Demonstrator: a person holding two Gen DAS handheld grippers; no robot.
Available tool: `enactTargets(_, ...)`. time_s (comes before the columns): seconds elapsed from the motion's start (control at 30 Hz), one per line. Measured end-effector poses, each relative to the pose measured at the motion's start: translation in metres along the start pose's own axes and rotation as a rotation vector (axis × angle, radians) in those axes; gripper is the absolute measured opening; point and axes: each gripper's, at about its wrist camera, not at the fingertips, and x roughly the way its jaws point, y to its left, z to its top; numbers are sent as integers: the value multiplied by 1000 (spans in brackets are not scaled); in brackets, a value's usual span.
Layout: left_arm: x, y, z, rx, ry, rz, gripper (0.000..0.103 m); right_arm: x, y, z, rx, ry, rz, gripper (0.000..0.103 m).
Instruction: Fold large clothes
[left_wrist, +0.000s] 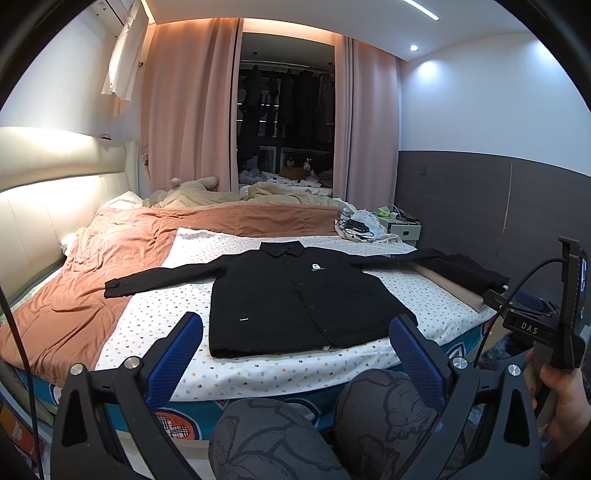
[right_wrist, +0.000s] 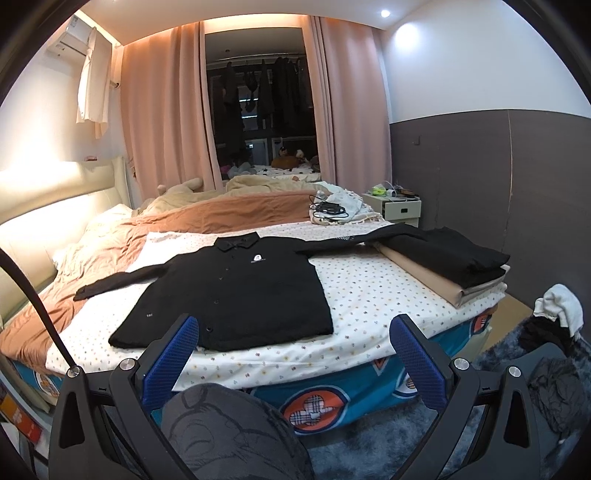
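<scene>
A black long-sleeved button shirt (left_wrist: 295, 295) (right_wrist: 236, 291) lies flat, front up, on the dotted white sheet (left_wrist: 177, 306) (right_wrist: 369, 291), sleeves spread to both sides. Its right sleeve reaches over a stack of folded clothes (left_wrist: 465, 273) (right_wrist: 454, 258). My left gripper (left_wrist: 299, 328) hovers open near the bed's front edge, short of the shirt's hem. My right gripper (right_wrist: 295, 330) is likewise open and holds nothing, just before the hem. A hand (left_wrist: 561, 402) holds the right gripper's body (left_wrist: 546, 325) at the right of the left wrist view.
A person's knees in grey patterned trousers (left_wrist: 325, 428) (right_wrist: 229, 432) press against the bed's front. An orange quilt (left_wrist: 110, 266) covers the bed's left. Cables and cloth (right_wrist: 332, 210) lie at the far end beside a nightstand (right_wrist: 399, 206). A clothes pile (right_wrist: 550, 332) sits on the rug.
</scene>
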Motion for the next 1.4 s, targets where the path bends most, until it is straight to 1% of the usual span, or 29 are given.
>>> enactTargets(0.1, 4, 9, 5, -8, 4, 18, 103, 11, 5, 7, 9, 10, 11, 103)
enactTargets(0.3, 14, 31, 16, -28, 3, 64, 103, 35, 17, 21, -7, -4, 38, 103)
enactTargets(0.57, 38, 65, 29, -69, 11, 134, 103, 81, 32, 38, -29, 9, 114, 103)
enactTargets(0.7, 54, 84, 33, -94, 20, 163, 103, 106, 32, 48, -35, 19, 153, 103)
enactTargets(0.83, 75, 105, 36, -112, 45, 207, 103, 132, 34, 54, -56, 36, 190, 103)
enactTargets(1.17, 131, 157, 37, -176, 122, 288, 103, 195, 31, 80, -74, 75, 287, 103)
enactTargets(1.4, 172, 200, 35, -241, 172, 336, 103, 245, 45, 100, -91, 91, 348, 103)
